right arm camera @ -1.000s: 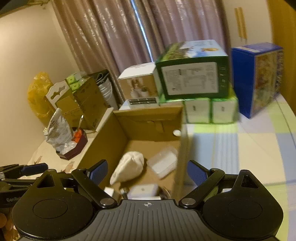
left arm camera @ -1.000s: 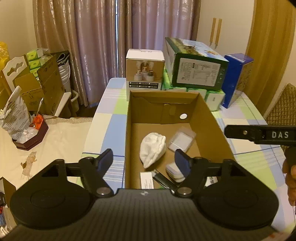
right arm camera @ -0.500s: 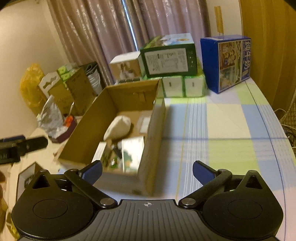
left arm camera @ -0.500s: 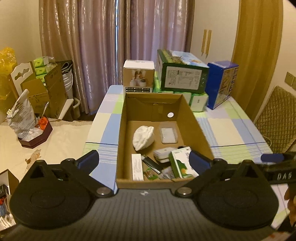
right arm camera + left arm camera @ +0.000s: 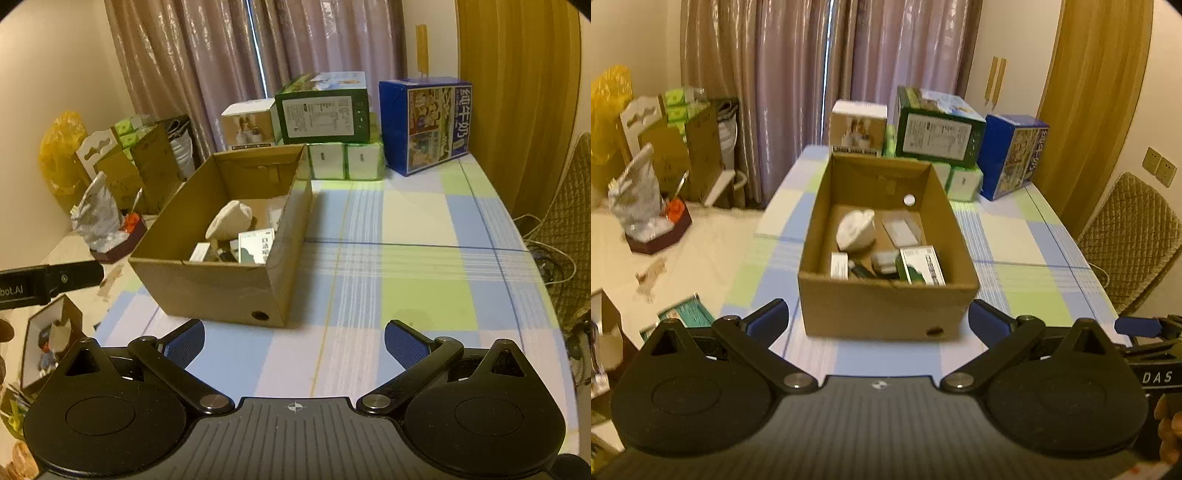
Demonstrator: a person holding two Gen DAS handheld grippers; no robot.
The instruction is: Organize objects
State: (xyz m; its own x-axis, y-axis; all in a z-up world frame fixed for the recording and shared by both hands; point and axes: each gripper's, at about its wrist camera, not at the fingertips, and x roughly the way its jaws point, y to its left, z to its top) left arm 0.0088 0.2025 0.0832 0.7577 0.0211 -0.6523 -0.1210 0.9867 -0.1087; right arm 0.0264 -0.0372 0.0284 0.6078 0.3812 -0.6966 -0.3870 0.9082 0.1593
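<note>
An open cardboard box (image 5: 886,306) (image 5: 218,284) sits on the checked tablecloth. Inside lie a white cloth bundle (image 5: 856,230) (image 5: 229,219), a clear plastic case (image 5: 900,232), a green-and-white carton (image 5: 921,266) (image 5: 255,246), a small white box (image 5: 839,264) and a dark pen-like item (image 5: 862,271). My left gripper (image 5: 878,319) is open and empty, held back from the box's near wall. My right gripper (image 5: 294,338) is open and empty too, over the tablecloth in front of the box's right corner.
Stacked cartons stand at the table's far end: a white box (image 5: 858,127), a green box (image 5: 938,131), a blue box (image 5: 1012,155). A woven chair (image 5: 1130,240) is on the right. Boxes and bags clutter the floor on the left (image 5: 653,206).
Both grippers have pulled back and up from the box; the left one was over its interior a second ago. The whole box front now shows. Both stay open.
</note>
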